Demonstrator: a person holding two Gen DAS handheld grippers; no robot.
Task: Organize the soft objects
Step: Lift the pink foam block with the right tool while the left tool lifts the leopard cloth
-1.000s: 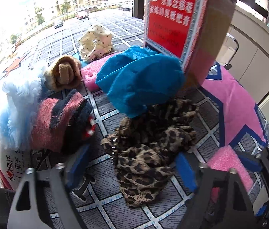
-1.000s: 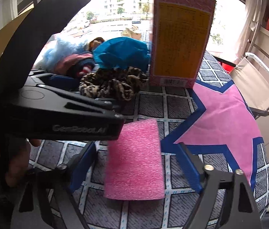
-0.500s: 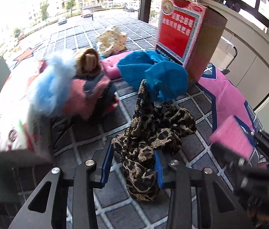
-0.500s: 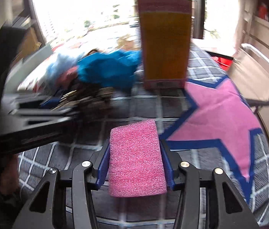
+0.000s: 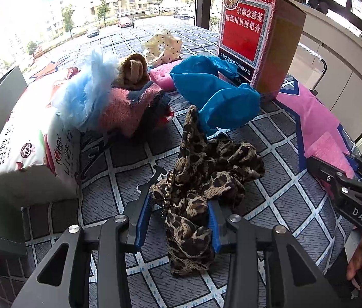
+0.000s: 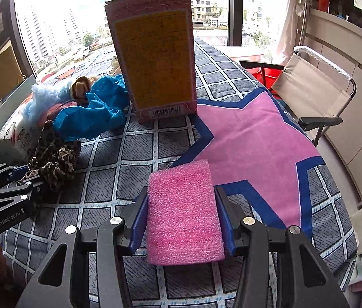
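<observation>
Leopard-print crumpled fabric point(image 5: 201, 187) | pinched in left gripper point(image 5: 181, 220), near left | pink rectangular foam sponge point(image 6: 183, 213) | clamped in right gripper point(image 6: 181, 215), near right, raised over checked cloth point(image 6: 119, 151)

Strong daylight is admitted through large windows point(image 6: 78, 25), beyond which apartment towers and parked cars are seen. A folding chair point(image 6: 309, 95) with beige fabric is placed beside pale cabinet panels point(image 6: 355, 118) at the right.
</observation>
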